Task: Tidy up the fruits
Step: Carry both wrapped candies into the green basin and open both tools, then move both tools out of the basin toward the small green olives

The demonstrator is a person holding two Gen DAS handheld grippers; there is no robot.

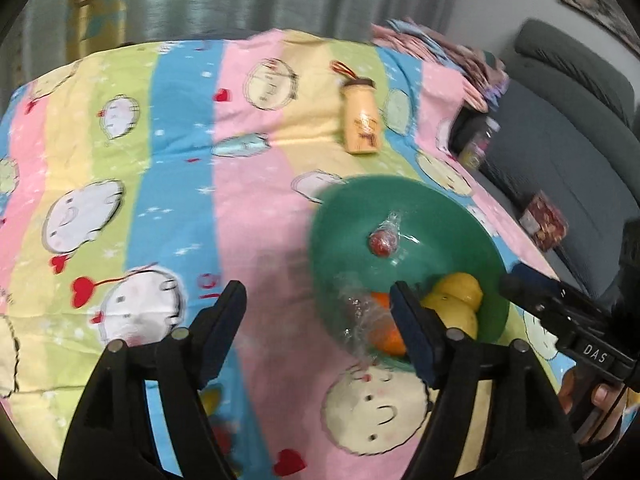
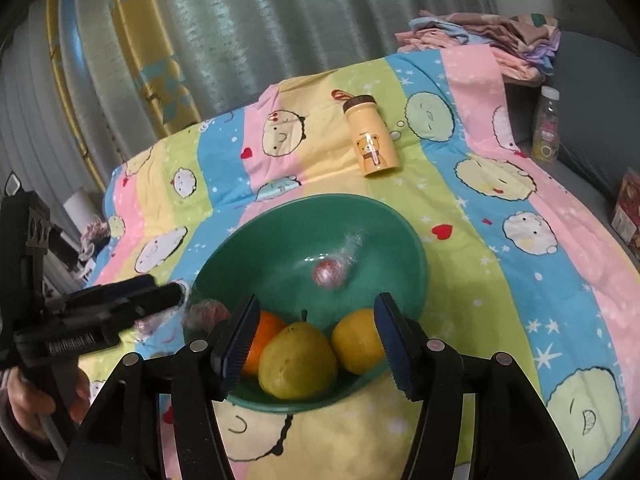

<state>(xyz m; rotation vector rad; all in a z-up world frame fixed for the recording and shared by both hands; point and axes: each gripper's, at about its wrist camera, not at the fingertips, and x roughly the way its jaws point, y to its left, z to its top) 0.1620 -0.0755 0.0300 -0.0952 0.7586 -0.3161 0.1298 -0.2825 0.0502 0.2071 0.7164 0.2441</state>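
Observation:
A green bowl (image 2: 280,232) sits on a striped cartoon bedsheet and also shows in the left wrist view (image 1: 352,208). It holds an orange (image 2: 266,336), a yellow-green pear (image 2: 298,364), a lemon (image 2: 354,344) and a small red plastic-wrapped fruit (image 2: 330,274). Another wrapped fruit (image 2: 208,314) is blurred at the bowl's left rim, close to my left gripper's tip (image 2: 168,294). My left gripper (image 1: 318,312) is open with nothing between its fingers. My right gripper (image 2: 316,332) is open above the bowl's near side, empty.
A yellow bear bottle (image 2: 370,142) lies on the sheet behind the bowl. Folded clothes (image 2: 492,40) are stacked at the far right. A drink bottle (image 2: 546,124) and a red box (image 2: 628,212) stand on the grey sofa at right. Curtains hang behind.

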